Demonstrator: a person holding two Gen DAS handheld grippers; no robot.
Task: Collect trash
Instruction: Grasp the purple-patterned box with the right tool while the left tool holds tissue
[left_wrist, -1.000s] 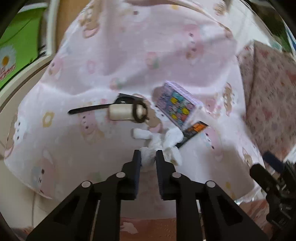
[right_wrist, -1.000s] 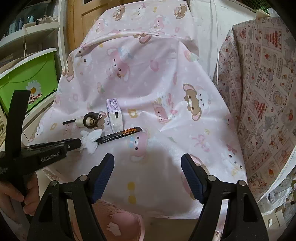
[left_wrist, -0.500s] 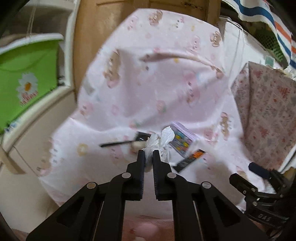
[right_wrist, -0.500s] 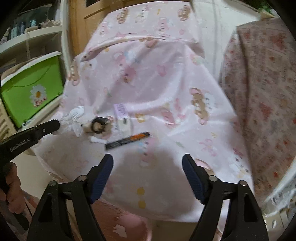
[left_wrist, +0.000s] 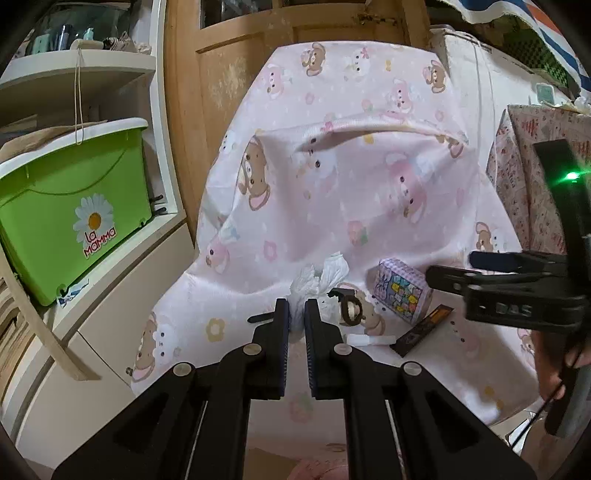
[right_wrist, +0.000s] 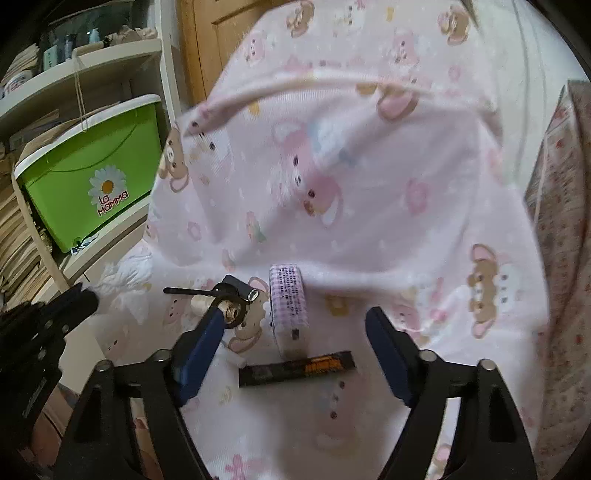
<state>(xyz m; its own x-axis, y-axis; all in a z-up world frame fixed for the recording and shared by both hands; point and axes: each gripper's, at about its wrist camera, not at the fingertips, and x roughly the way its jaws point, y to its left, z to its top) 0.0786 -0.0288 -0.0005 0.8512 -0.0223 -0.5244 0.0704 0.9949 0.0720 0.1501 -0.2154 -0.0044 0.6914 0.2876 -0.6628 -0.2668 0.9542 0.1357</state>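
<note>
My left gripper (left_wrist: 295, 314) is shut on a crumpled white tissue (left_wrist: 317, 277) and holds it above the pink bear-print cloth (left_wrist: 369, 192). The tissue also shows in the right wrist view (right_wrist: 125, 280). My right gripper (right_wrist: 295, 339) is open and hovers over a black and orange wrapper (right_wrist: 297, 368) that lies flat on the cloth. The wrapper also shows in the left wrist view (left_wrist: 423, 329). A purple checked box (right_wrist: 289, 306), a small roll with a black ring (right_wrist: 231, 308) and a small white scrap (left_wrist: 371, 339) lie beside it.
A green lidded bin (left_wrist: 70, 214) stands on a white shelf at the left. A wooden door (left_wrist: 295, 55) is behind the cloth. A floral-covered surface (left_wrist: 532, 184) is at the right. A pink basket rim (left_wrist: 317, 469) shows below the cloth's front edge.
My left gripper has lifted the tissue off the cloth and drawn back. My right gripper has moved in closer over the wrapper and the box.
</note>
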